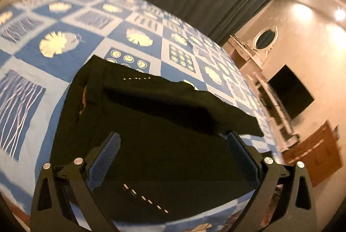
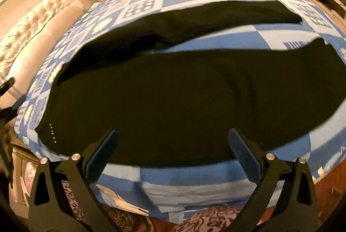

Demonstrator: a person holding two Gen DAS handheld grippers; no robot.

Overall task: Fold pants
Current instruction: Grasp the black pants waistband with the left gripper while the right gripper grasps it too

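Pants (image 2: 173, 98) spread on bed, left gripper (image 1: 173, 136) wide open, right gripper (image 2: 173, 134) likewise, seemingly untouching.

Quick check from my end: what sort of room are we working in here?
Most likely a bedroom. The black pants lie spread on a bed with a blue patterned bedspread and a tufted headboard; a wall-mounted TV and an oval mirror face it.

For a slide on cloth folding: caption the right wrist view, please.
Open right gripper poised over black pants spread, legs apart, on a blue patterned bedspread.
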